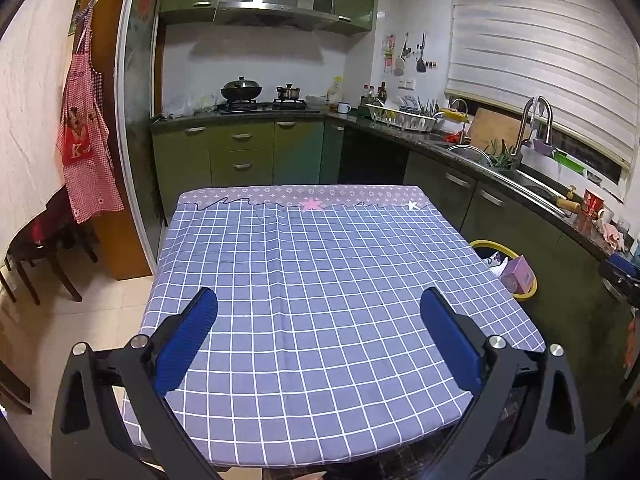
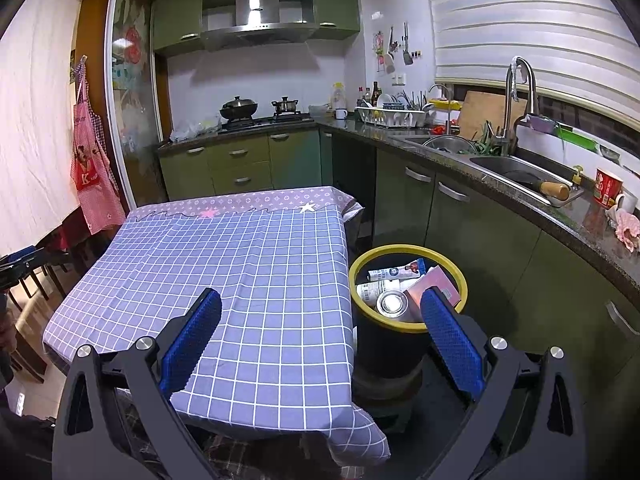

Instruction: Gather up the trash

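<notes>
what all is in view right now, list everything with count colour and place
table: 1, blue-and-white checked cloth, centre
bin: 1, black with yellow rim, on the floor right of the table
trash in the bin: pink box, can, tubes
wok: 1, dark, lidded, on the stove
pot: 1, steel, on the stove
dish rack: 1, white, counter
sink: 1, steel, right counter
apron: 1, red checked, left wall
left gripper: blue pads, open, above the table
right gripper: blue pads, open, empty
</notes>
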A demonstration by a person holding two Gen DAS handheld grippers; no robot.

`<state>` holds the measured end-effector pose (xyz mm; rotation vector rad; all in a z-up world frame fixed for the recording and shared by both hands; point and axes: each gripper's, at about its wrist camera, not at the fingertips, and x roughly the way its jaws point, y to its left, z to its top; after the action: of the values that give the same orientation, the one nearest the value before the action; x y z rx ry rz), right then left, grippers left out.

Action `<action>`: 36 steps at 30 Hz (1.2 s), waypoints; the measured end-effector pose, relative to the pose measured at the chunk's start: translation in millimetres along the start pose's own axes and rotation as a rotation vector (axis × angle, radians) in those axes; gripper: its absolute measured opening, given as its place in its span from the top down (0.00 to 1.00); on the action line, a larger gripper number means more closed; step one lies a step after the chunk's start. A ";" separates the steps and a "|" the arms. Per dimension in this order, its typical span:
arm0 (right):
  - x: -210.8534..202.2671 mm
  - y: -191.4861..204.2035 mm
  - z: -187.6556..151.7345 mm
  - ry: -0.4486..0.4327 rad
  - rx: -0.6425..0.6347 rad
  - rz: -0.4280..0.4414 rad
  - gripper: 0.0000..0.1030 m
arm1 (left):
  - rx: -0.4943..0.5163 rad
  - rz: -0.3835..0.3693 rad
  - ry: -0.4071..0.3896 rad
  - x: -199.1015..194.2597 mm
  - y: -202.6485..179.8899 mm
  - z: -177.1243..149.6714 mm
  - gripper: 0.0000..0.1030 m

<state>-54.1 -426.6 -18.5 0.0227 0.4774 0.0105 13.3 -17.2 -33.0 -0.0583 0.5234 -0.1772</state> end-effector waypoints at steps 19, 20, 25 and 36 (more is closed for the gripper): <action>0.5 1.3 -2.3 0.002 0.002 0.007 0.05 | 0.022 0.004 0.007 1.8 -6.7 0.1 0.06; 0.7 1.7 -2.4 0.003 0.002 0.007 0.05 | 0.022 0.004 0.009 2.4 -6.5 0.0 0.06; 0.8 1.8 -2.5 0.004 0.004 0.007 0.05 | 0.027 0.004 0.012 2.4 -7.3 -0.7 0.06; 3.2 4.2 -5.2 0.007 0.006 0.009 0.05 | 0.031 0.004 0.017 3.0 -6.7 -2.3 0.06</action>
<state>-53.7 -422.2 -24.4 0.0311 0.4845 0.0180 13.7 -24.3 -35.8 -0.0255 0.5379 -0.1818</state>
